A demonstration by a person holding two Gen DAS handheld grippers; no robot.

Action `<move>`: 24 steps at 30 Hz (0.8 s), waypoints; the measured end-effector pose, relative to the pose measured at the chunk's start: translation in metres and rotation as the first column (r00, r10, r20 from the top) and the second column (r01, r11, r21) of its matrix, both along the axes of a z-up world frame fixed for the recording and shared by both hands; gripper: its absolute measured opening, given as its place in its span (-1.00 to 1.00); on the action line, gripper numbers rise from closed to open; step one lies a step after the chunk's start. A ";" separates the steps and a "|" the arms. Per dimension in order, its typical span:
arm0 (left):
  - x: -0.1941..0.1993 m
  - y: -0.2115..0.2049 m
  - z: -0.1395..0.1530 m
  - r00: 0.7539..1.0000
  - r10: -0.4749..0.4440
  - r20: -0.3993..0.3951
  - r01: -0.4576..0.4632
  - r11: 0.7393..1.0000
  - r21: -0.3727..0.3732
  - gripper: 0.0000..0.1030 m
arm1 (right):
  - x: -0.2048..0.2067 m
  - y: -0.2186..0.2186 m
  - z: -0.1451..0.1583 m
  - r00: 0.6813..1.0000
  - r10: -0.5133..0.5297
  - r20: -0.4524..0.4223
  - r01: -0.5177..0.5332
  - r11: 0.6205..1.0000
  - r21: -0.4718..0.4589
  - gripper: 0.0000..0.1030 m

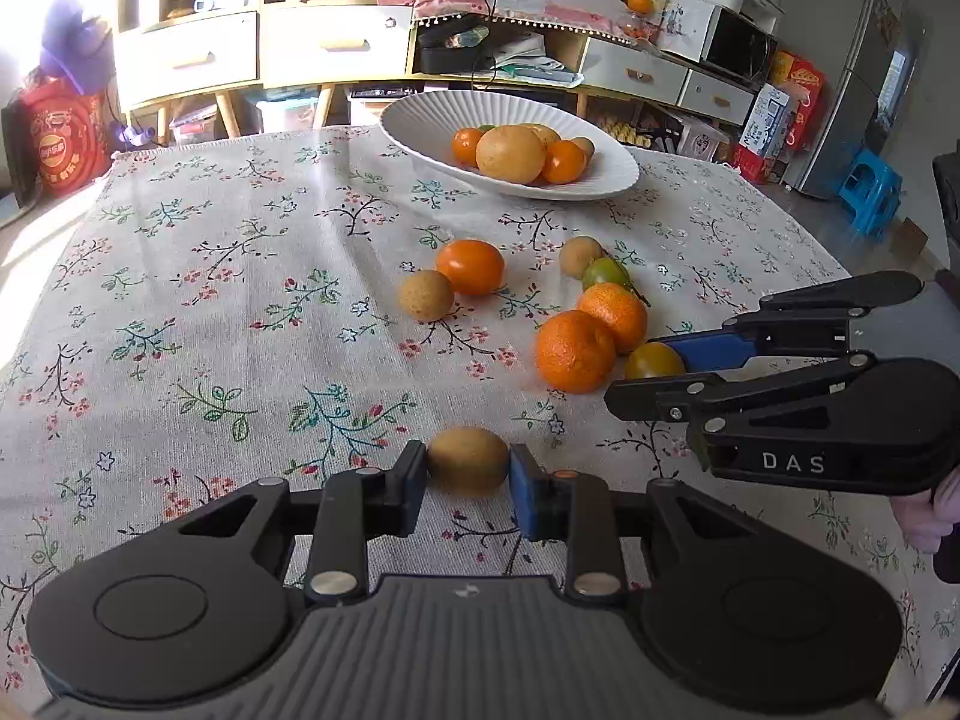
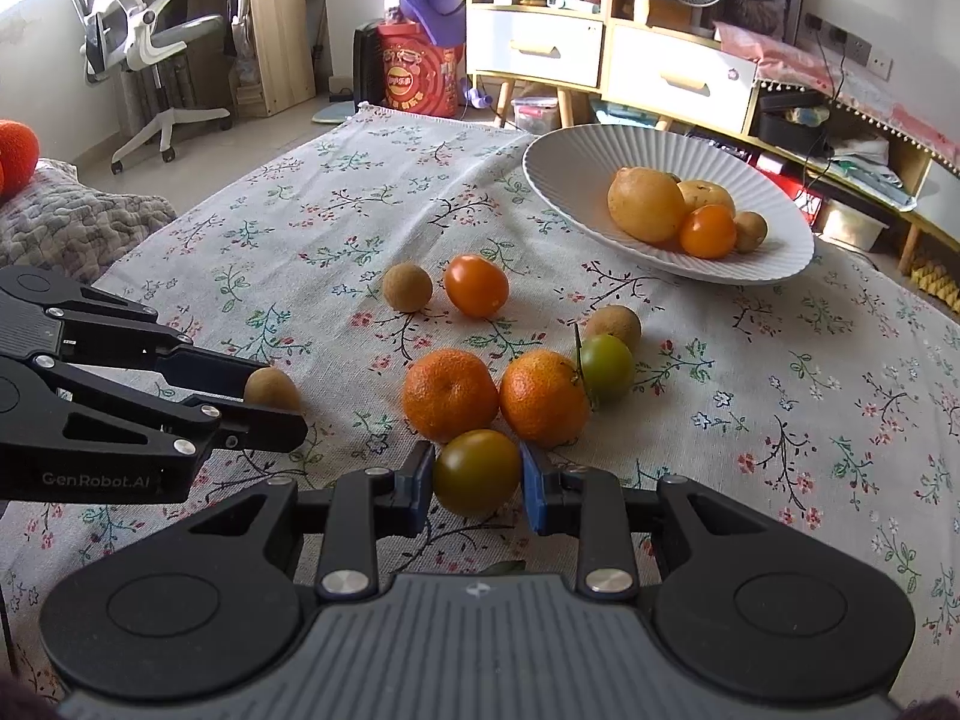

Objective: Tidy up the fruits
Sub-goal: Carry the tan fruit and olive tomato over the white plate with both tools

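on the floral worktop (image 1: 210, 300) before the white bowl (image 2: 564, 162), the right gripper (image 2: 477, 474) has its fingers clenched on a greenish-brown tomato (image 2: 477, 471), and the left gripper (image 1: 468, 462) pinches a small brown fruit (image 1: 468, 459) squarely between its fingers.

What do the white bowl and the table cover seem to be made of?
The bowl looks like glazed ceramic: white, finely ribbed, with a soft sheen, though plastic cannot be excluded. The cover looks like woven cloth, matte, with a printed flower pattern, creases and a visible weave.
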State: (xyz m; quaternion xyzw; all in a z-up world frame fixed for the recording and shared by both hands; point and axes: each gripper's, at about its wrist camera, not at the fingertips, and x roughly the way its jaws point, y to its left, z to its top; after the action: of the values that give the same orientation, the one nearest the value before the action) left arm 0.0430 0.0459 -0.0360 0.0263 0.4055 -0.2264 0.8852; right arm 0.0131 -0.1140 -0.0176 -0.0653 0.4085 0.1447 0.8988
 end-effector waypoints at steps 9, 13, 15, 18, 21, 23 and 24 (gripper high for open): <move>0.004 -0.007 0.013 1.000 0.006 0.012 -0.006 1.000 -0.025 -0.50 | 0.002 -0.003 0.015 1.000 -0.025 0.004 0.025 0.999 0.032 -0.47; 0.007 -0.012 0.021 1.000 0.007 0.027 -0.007 0.999 -0.033 -0.50 | 0.005 -0.006 0.022 0.999 -0.043 0.012 0.042 0.998 0.038 -0.47; 0.010 -0.014 0.024 0.999 0.010 0.034 -0.009 0.999 -0.041 -0.50 | 0.007 -0.008 0.025 0.998 -0.054 0.014 0.054 0.998 0.044 -0.47; 0.013 -0.017 0.030 0.999 0.014 0.041 -0.012 0.999 -0.051 -0.50 | 0.011 -0.012 0.030 0.997 -0.073 0.020 0.072 0.996 0.049 -0.47; 0.018 -0.022 0.035 0.999 0.018 0.049 -0.015 0.998 -0.059 -0.50 | 0.015 -0.016 0.037 0.995 -0.096 0.029 0.094 0.994 0.058 -0.47; 0.023 -0.027 0.039 0.998 0.024 0.056 -0.020 0.998 -0.066 -0.50 | 0.019 -0.019 0.042 0.993 -0.110 0.035 0.108 0.992 0.062 -0.47; 0.025 -0.029 0.042 0.998 0.027 0.057 -0.023 0.997 -0.071 -0.50 | 0.021 -0.021 0.044 0.992 -0.117 0.040 0.115 0.991 0.063 -0.47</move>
State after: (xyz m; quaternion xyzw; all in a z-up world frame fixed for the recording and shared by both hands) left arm 0.0681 0.0165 0.0055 -0.0033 0.3716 -0.2287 0.8998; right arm 0.0341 -0.1349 0.0261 -0.0171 0.3874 0.1030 0.9160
